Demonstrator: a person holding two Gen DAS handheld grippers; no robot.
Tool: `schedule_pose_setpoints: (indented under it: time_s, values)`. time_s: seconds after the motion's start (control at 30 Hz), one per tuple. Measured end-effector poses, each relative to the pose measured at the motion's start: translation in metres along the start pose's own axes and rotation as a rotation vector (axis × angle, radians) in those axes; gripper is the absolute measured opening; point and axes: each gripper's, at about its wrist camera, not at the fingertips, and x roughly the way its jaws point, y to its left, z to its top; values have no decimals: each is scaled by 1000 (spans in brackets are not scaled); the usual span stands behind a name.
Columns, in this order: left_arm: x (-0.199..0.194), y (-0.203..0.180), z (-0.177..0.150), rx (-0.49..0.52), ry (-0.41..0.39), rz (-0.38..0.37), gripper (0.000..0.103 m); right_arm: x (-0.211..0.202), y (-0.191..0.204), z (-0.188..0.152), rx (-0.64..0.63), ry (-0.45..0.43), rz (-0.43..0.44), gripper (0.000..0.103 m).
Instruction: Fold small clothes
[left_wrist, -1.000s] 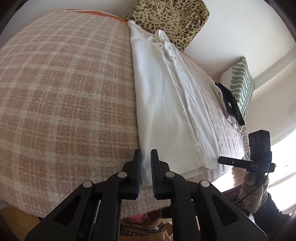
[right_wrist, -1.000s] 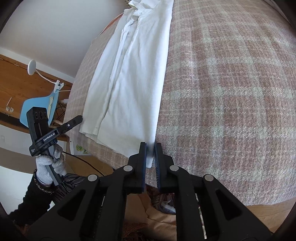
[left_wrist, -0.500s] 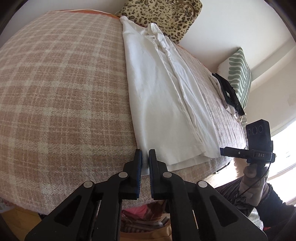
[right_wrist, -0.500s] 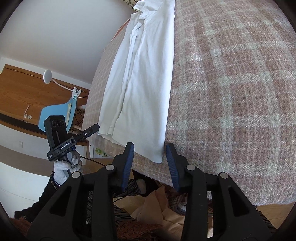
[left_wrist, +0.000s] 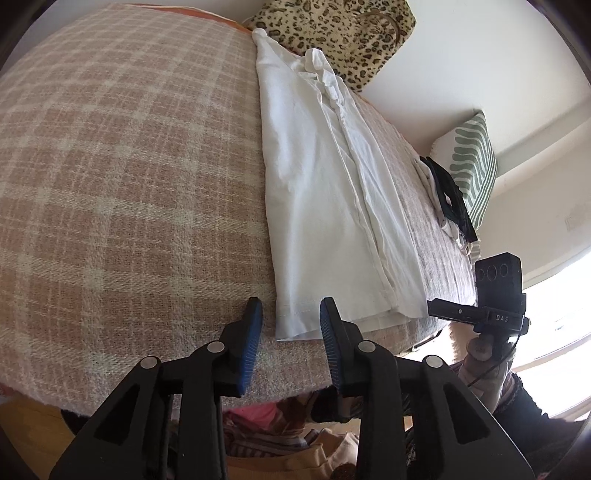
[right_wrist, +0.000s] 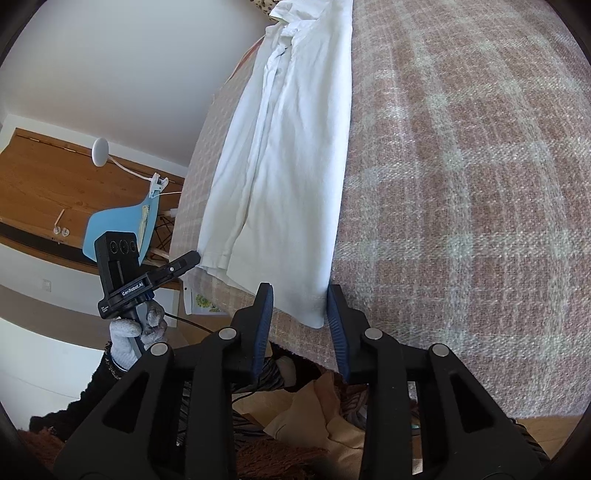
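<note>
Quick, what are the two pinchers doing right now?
Left gripper: opening, white shirt corner between its jaws, not gripped.
Right gripper: closing, shirt corner between its jaws, not gripped.

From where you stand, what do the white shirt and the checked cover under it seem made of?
White shirt: probably thin cotton, matte; soft creases and a stitched hem show. Checked cover: coarse woven wool or a blend, matte and nubbly; single threads of the pink and cream weave are visible.
</note>
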Motion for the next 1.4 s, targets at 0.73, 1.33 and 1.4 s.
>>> schedule_pose_setpoints:
  time_s: [0.73,1.33,1.4]
  values:
    - [-19,-27,18,16,-118,-86,3,-26,12,21,25,-110,88,6]
    - [4,-25,89,-32,-214,-45,3,-28,22,116,9,-184,35,6]
    - [9,-20,96,-42,-209,-39,3,-24,17,125,25,-183,29,6]
